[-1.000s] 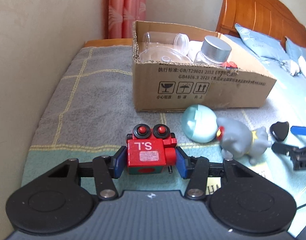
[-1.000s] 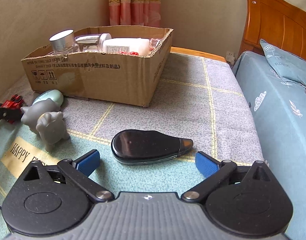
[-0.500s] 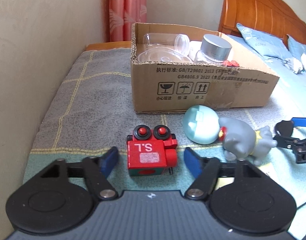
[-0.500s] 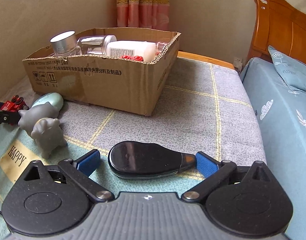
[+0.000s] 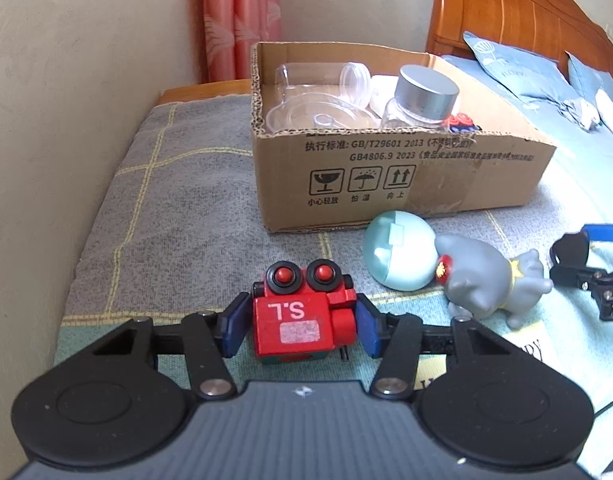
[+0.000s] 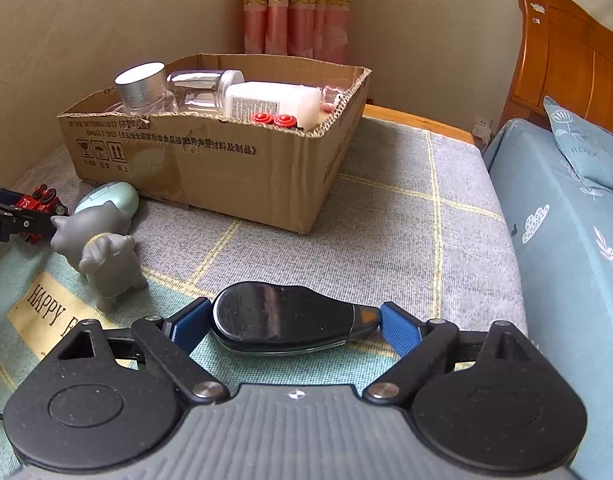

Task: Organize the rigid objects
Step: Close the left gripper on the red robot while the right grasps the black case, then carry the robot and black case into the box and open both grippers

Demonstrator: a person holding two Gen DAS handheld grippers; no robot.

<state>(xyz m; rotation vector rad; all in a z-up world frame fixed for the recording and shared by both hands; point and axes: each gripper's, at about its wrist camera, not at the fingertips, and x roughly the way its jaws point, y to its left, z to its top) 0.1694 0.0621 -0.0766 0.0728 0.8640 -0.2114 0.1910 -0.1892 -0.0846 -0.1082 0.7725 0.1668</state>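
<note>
Two claws are at work on a bed. The left claw (image 5: 299,325) pinches one red wooden toy train engine with black wheels (image 5: 302,318); its blue pads press both sides of the toy, which sits on the blanket in front of the box. The right claw (image 6: 292,322) has one shiny black teardrop-shaped case (image 6: 284,317) between its blue pads, and its jaws are closing. The left pad touches the round end; the right pad is right at the thin tip, but I cannot tell if it presses yet. The case lies flat on the blanket.

One grey rubber animal toy (image 5: 488,286) lies on its side between the two claws. One pale green egg-shaped toy (image 5: 398,250) touches its head.

One open brown cardboard box (image 5: 402,178) stands farther back. In it I count one clear jar with a silver lid (image 5: 420,98) standing up, one more clear jar with a shiny lid (image 6: 204,86) lying down, one white bottle with a label (image 6: 272,102), some clear plastic lids (image 5: 306,110) and two small red knobs (image 6: 274,119).

The bed has a grey blanket with yellow lines (image 6: 386,216) and a teal part with the word "HAPPY". One blue pillow (image 6: 586,148) leans by the brown wooden headboard (image 6: 562,52). The walls are beige, and a pink curtain (image 6: 296,8) hangs in the corner.
</note>
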